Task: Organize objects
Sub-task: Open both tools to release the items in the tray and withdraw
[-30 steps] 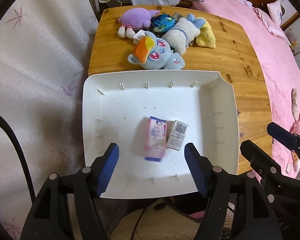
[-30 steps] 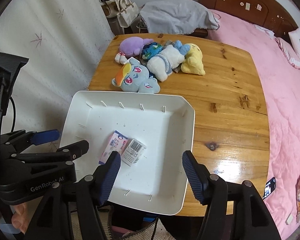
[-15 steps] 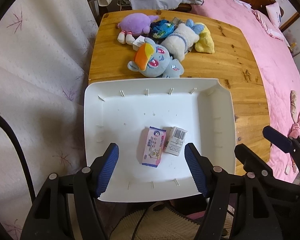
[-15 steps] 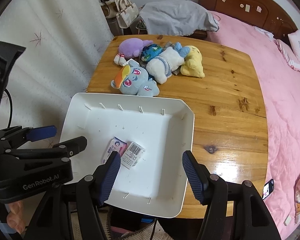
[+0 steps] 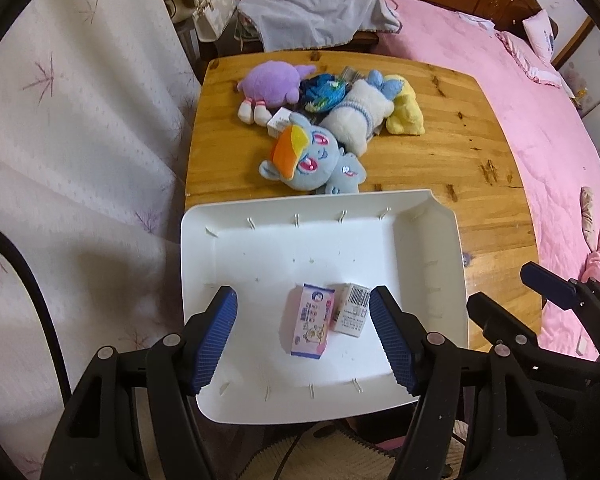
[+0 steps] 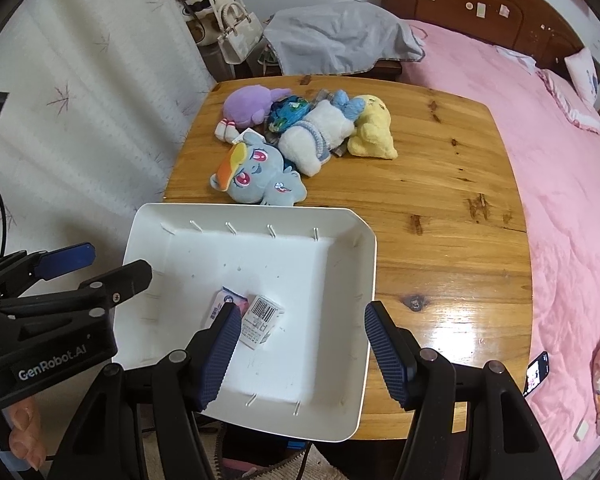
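A white tray (image 5: 260,256) (image 6: 320,360) sits at the near edge of the wooden table (image 5: 440,152). In it lie a pink box (image 5: 310,326) (image 6: 230,300) and a white barcoded box (image 5: 352,314) (image 6: 260,320), side by side. My left gripper (image 5: 302,340) is open and empty above the tray's near part. My right gripper (image 6: 300,352) is open and empty over the tray's near right. Beyond the tray lies a pile of plush toys: a blue pony (image 5: 312,160) (image 6: 256,176), a purple one (image 5: 270,82), a white one (image 5: 360,116) and a yellow one (image 5: 406,114). A small white box (image 5: 279,120) sits among them.
A pink bed (image 6: 540,140) runs along the table's right side. A white curtain (image 5: 80,140) hangs at the left. A grey cloth (image 6: 340,36) and handbags (image 6: 238,36) lie behind the table. A phone (image 6: 536,372) lies on the bed edge.
Both grippers have drawn back and tilted up, so the tray and boxes sit lower in view. The pink box, blurred a second ago, now lies still in the tray.
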A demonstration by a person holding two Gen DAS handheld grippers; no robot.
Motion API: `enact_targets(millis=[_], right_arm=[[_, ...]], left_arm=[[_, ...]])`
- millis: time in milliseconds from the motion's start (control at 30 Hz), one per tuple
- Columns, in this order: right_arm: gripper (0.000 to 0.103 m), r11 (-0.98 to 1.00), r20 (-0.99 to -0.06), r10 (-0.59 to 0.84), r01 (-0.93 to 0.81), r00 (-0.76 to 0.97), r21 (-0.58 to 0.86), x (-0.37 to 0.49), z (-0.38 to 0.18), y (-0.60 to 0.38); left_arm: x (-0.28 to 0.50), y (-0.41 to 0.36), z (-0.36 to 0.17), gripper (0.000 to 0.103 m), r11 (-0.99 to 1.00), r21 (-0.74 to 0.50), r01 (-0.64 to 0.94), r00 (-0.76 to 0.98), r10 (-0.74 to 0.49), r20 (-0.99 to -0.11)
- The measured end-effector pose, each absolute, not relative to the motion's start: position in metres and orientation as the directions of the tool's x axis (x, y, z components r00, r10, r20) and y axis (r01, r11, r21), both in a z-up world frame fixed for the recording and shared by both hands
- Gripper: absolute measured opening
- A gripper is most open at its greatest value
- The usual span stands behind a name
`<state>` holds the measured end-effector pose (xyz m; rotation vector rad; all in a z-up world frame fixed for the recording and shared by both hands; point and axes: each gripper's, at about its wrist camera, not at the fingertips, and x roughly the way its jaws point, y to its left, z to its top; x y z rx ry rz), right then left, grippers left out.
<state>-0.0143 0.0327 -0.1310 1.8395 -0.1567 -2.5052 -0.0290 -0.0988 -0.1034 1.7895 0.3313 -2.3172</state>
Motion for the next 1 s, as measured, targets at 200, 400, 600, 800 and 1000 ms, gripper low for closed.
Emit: enact_targets(millis=[200, 400, 600, 800, 1000], right_arm=[[0.065, -0.997, -0.952, -0.067, -0.016, -0.298, 0.075, -0.017, -0.130, 0.026], [0.065, -0.998, -0.953, -0.052, -0.023, -0.298, 0.062, -0.019, -0.129, 0.025], [0.065, -0.998, -0.951, -0.037, -0.033, -0.306, 0.049, -0.021, -0.126, 0.023], [0.065, -0.999, -0.946, -0.022, -0.036, -0.323, 0.035, -0.022, -0.121, 0.021], [0.065, -0.998, -0.942, -0.023, -0.054, -0.335, 0.043, -0.025, -0.120, 0.023]], left_arm=[[-0.035, -0.095, -0.098, 0.073, -0.962, -0.048, 0.268, -0.281, -0.030, -0.959], [-0.040, -0.093, -0.094, 0.078, -0.970, -0.036, 0.242, -0.307, -0.041, -0.951], [-0.043, -0.094, -0.091, 0.078, -0.972, -0.042, 0.231, -0.325, -0.037, -0.945], [-0.045, -0.095, -0.088, 0.078, -0.974, -0.045, 0.222, -0.344, -0.035, -0.938], [-0.048, -0.099, -0.084, 0.082, -0.975, -0.031, 0.220, -0.364, -0.053, -0.930]])
